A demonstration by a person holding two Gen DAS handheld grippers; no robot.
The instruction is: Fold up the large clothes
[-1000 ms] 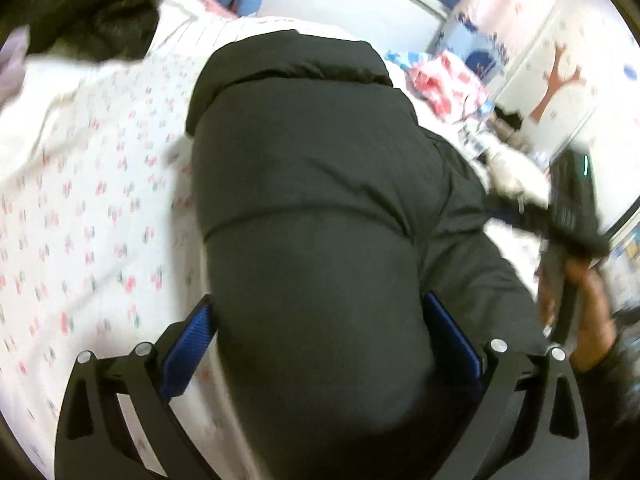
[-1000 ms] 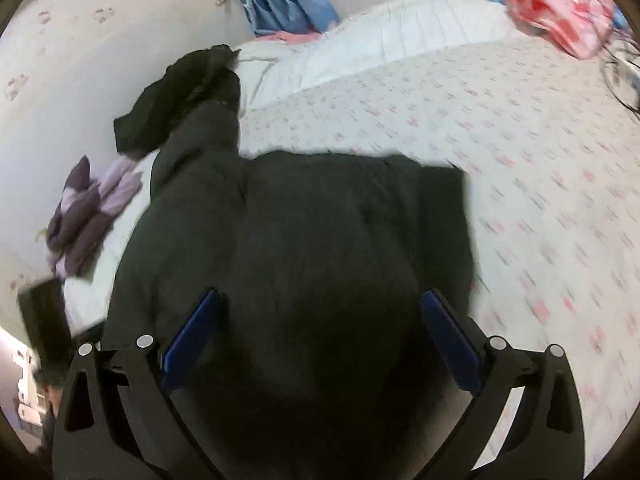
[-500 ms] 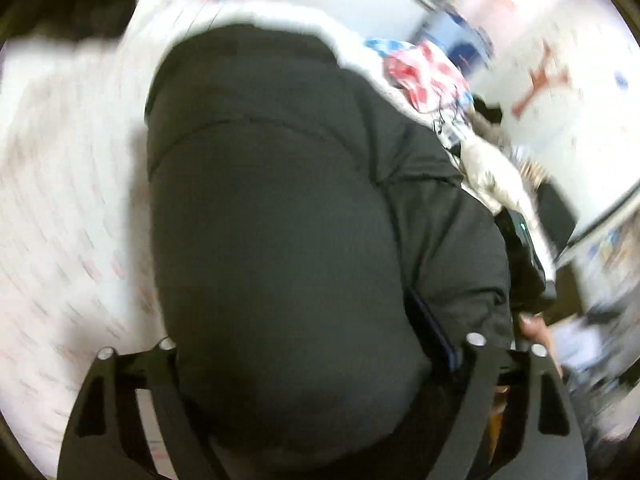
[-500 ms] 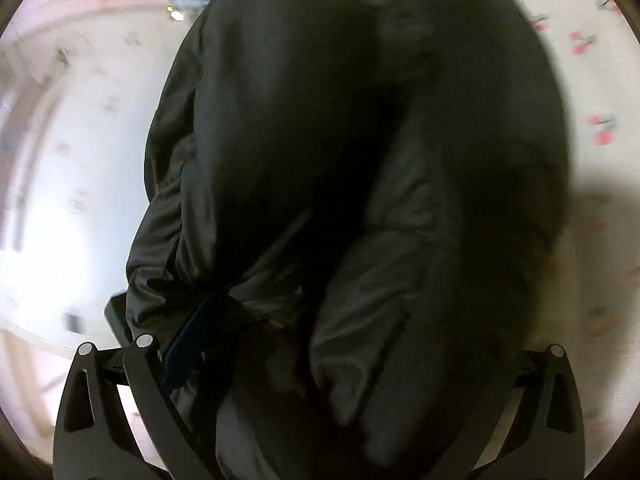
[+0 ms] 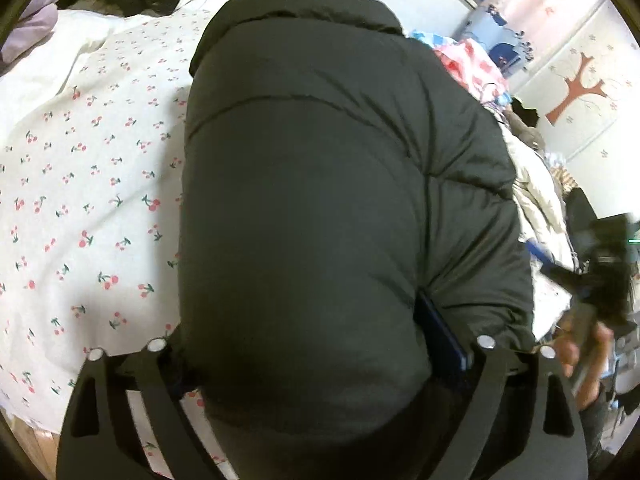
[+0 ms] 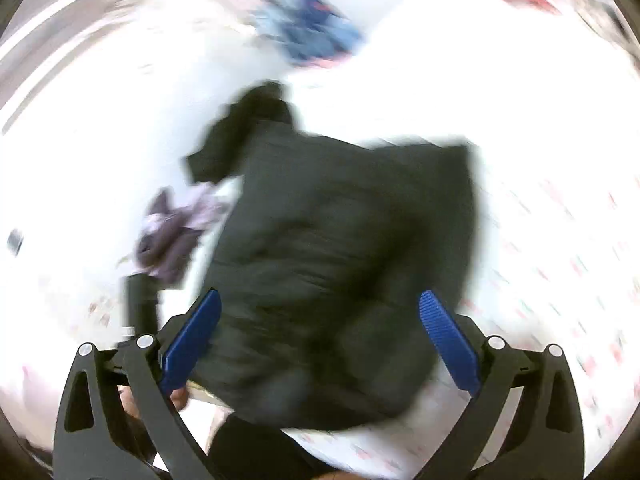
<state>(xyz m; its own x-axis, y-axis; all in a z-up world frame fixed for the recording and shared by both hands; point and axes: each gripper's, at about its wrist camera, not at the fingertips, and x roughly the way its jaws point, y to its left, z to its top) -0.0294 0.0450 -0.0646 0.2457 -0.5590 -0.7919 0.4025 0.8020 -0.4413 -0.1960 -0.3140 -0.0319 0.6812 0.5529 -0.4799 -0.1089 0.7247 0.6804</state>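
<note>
Dark green puffer jacket (image 5: 320,200) lies in a thick folded bundle on the bed (image 5: 80,180), its collar end toward the far side and its bulk filling the middle of the left wrist view. The bed's sheet is white with small red cherries. The left gripper (image 5: 316,356) points steeply down over the jacket's near end, and padded fabric bulges up between its fingers (image 5: 442,336). Only the right blue pad shows, pressed into a crease of the jacket; the left pad is hidden behind the bulge. The fingers stand wide apart, having just been opening after a brief squeeze, and whether they press on the fabric cannot be told for certain.

At the right edge of that view a hand (image 5: 580,352) holds the right gripper's dark handle, blurred.

The right wrist view is heavily smeared by motion. There the jacket (image 6: 344,264) sits beyond and between the right gripper (image 6: 320,344), whose blue fingers (image 6: 192,340) are spread wide with nothing clamped; the pads are clear of the fabric on both sides.

A purple garment (image 6: 176,232) lies in a heap to the left of the jacket, and a black garment (image 6: 240,136) lies farther off, by the jacket's far left corner. Blue patterned fabric (image 6: 308,32) shows at the far edge, and a pink item (image 5: 468,64) lies beyond the jacket on the right.
</note>
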